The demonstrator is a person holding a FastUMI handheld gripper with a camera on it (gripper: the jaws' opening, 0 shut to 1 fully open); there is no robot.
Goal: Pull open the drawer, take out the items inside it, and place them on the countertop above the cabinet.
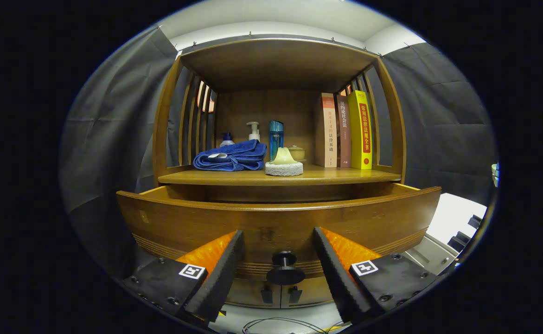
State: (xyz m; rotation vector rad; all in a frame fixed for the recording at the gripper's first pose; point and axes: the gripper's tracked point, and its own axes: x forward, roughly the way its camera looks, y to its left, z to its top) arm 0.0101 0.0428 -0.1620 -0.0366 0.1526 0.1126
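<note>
A wooden cabinet drawer (pixel 276 222) stands pulled out toward me, its curved front just ahead of my fingers. Its dark round knob (pixel 284 269) sits between my two fingers, with a gap on each side. My gripper (pixel 278 239) is open, fingers spread on either side of the knob and touching nothing. The drawer's inside is hidden behind its front panel. Above it is the wooden countertop (pixel 336 176), which carries a folded blue towel (pixel 231 157) and a pale sponge-like pad (pixel 284 166).
On the countertop behind the towel stand a pump bottle (pixel 253 130), a blue bottle (pixel 276 137), a small jar (pixel 297 152) and three upright books (pixel 345 132) at the right. Slatted wooden sides enclose the shelf. Cabinet doors with small handles (pixel 280 293) lie below the drawer.
</note>
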